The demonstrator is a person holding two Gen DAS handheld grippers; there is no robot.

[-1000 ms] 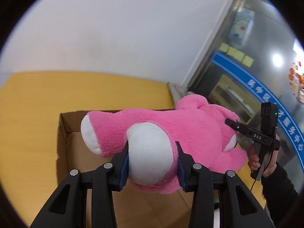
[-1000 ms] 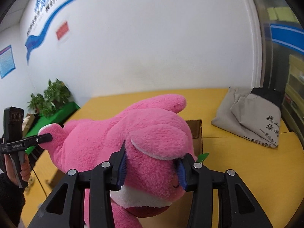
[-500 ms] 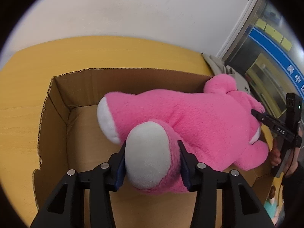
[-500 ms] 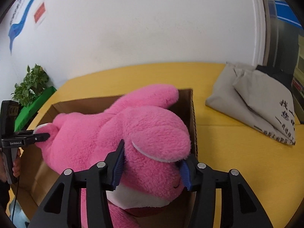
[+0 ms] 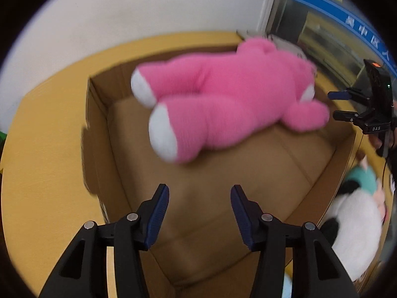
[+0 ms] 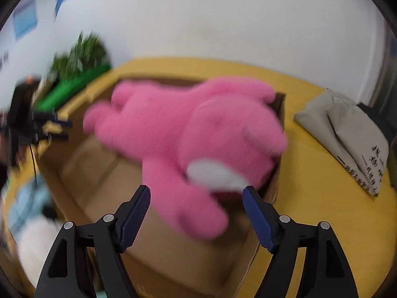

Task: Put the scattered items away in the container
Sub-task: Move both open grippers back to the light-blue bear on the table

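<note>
Pink plush bear (image 5: 223, 104) lies inside the open cardboard box (image 5: 96, 129) in the left wrist view, stretched along the far side of the box floor. Its fur is bright pink, and its 2 feet end in white oval soles that face the camera. Motion blur softens its outline. The left gripper (image 5: 199, 211) hangs over the near part of the box with its blue-padded fingers (image 5: 158, 213) spread wide and nothing between them, well apart from the toy. At the far right edge the right gripper (image 5: 357, 109) sits just beside the bear's arm. Outside the box's right wall lie a white and black plush (image 5: 354, 228) and a teal plush (image 5: 362, 176) on the yellow counter (image 5: 44, 164).

From the right wrist view, the bear (image 6: 188, 134) shows its head nearest the camera, with a white muzzle patch and a rounded ear, its body reaching away across the box (image 6: 278, 186). The right gripper (image 6: 196, 213) is wide open and empty, its fingers (image 6: 135, 218) either side of the near arm without gripping it. A grey cloth bag (image 6: 347, 136) rests on the counter (image 6: 317, 213) to the right, and a green plant (image 6: 79, 57) stands at the back left.
</note>
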